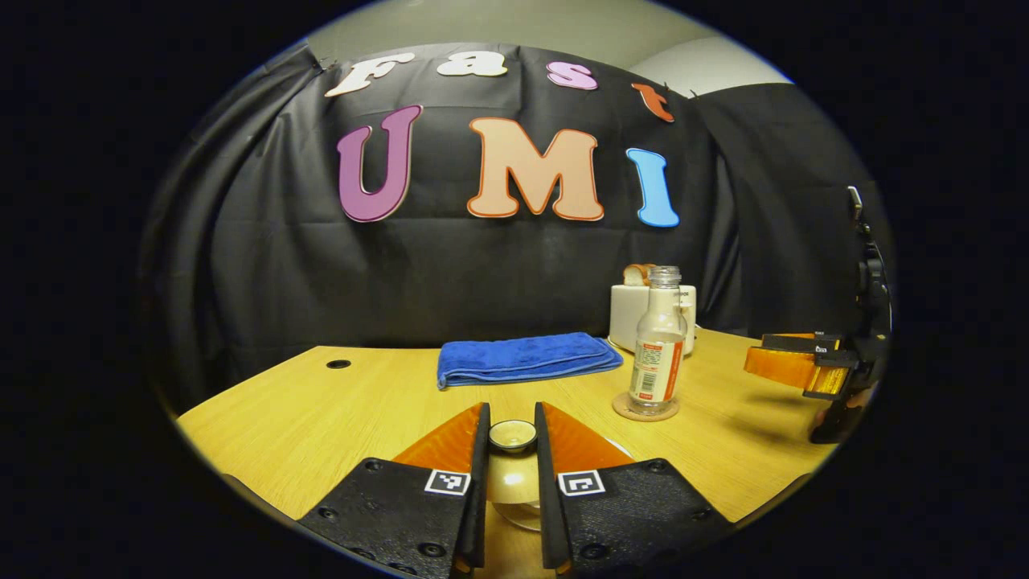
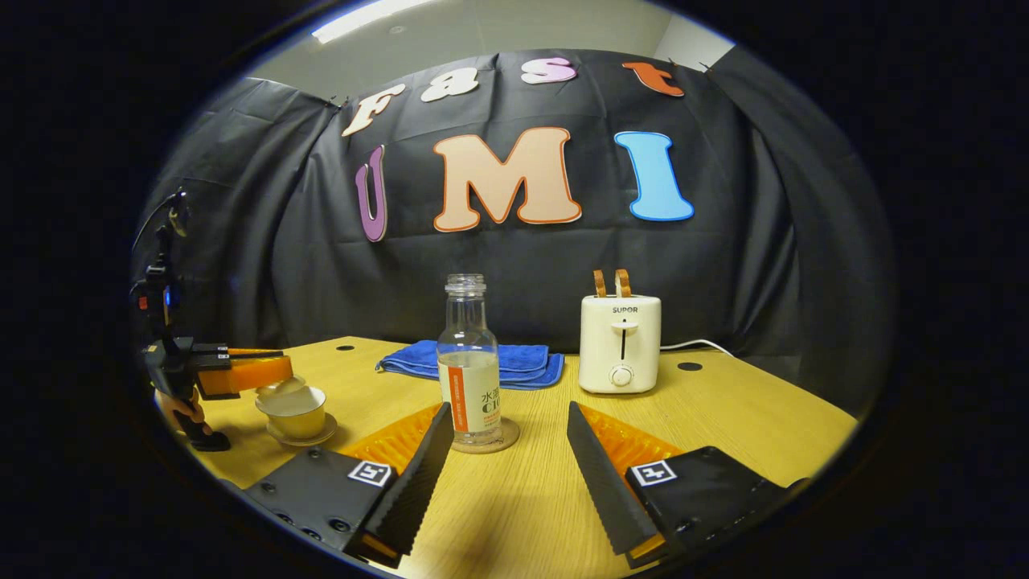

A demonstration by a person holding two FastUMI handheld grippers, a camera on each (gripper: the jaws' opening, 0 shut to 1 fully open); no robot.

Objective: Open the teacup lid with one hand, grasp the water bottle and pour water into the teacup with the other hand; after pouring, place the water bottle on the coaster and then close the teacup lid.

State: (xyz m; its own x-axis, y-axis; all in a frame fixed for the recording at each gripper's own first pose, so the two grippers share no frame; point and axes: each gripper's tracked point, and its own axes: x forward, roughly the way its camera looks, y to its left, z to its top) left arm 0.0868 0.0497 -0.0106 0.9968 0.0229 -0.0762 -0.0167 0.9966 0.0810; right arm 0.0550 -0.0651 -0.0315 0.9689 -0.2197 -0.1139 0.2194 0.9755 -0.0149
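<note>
In the left gripper view my left gripper [image 1: 512,412] is shut on the knob of the teacup lid [image 1: 512,436], one finger on each side. The right gripper view shows that lid [image 2: 281,388] tilted on the pale teacup [image 2: 297,412], still held by the left gripper [image 2: 277,368]. A clear water bottle [image 2: 470,366] without a cap, partly filled, stands upright on a round coaster [image 2: 506,438]. My right gripper [image 2: 509,414] is open, its fingertips just short of the bottle and apart from it. From the left gripper view the bottle [image 1: 657,346] and right gripper [image 1: 756,359] appear at the right.
A folded blue towel [image 1: 526,358] lies at the back of the wooden table [image 2: 748,418]. A cream toaster [image 2: 621,342] with two bread slices stands right of the bottle, its cord trailing behind. The cup rests on a saucer [image 2: 301,439]. A hand [image 2: 183,408] holds the left gripper's handle.
</note>
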